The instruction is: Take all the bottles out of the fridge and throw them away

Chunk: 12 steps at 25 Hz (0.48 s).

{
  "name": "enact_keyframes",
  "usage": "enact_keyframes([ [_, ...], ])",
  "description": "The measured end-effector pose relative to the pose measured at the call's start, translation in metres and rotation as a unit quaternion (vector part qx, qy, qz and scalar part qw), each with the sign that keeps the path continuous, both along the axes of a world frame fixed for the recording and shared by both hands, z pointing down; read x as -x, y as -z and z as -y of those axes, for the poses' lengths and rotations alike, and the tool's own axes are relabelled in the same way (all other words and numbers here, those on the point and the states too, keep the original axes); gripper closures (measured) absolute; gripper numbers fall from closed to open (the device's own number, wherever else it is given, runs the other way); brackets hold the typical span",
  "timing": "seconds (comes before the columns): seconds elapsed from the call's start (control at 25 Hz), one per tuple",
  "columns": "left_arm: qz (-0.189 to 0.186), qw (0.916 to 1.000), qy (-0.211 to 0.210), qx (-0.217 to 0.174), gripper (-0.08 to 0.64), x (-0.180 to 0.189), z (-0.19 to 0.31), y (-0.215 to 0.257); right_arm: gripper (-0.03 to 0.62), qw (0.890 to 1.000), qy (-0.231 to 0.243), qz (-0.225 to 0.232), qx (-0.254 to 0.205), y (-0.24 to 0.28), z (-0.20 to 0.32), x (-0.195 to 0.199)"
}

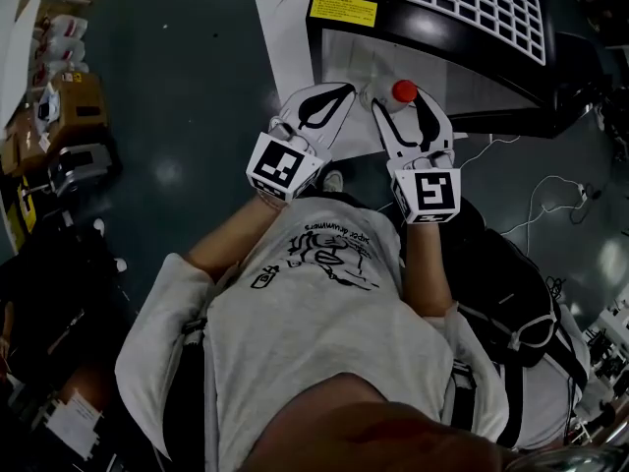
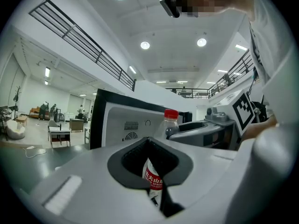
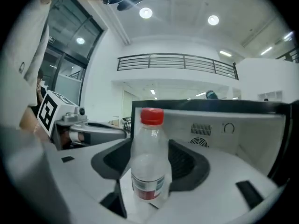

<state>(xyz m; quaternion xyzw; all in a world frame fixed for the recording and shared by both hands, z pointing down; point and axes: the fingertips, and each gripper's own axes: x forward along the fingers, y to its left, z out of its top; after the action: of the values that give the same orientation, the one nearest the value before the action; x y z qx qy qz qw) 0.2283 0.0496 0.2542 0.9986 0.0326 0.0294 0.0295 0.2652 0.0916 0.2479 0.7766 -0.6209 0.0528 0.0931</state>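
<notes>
You held the bottle (image 3: 148, 164), which looked light, thin-walled and easy to crush, by its label band in your right gripper (image 1: 403, 108) at upper centre of the head view, before the fridge (image 1: 462, 62), while your left gripper (image 1: 320, 106) had its jaws together on nothing.

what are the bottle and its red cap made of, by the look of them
The bottle looks like thin clear plastic with a glossy finish: what lies behind shows dimly through it, and light glints on its shoulder. The cap is probably plastic too, being opaque red and smooth with a soft sheen.
</notes>
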Motion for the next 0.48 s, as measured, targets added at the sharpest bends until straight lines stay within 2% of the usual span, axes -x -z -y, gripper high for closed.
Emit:
enact_keyframes([
  [0.24, 0.002, 1.0000, 0.002, -0.009, 0.551, 0.005, -0.007, 0.007, 0.329, 1.000, 0.016, 0.001, -0.004, 0.011, -0.010, 0.011],
  [0.48, 0.002, 0.9996, 0.028, -0.007, 0.551, 0.014, -0.010, 0.008, 0.330, 0.999, 0.047, 0.003, -0.005, 0.013, -0.009, 0.022],
])
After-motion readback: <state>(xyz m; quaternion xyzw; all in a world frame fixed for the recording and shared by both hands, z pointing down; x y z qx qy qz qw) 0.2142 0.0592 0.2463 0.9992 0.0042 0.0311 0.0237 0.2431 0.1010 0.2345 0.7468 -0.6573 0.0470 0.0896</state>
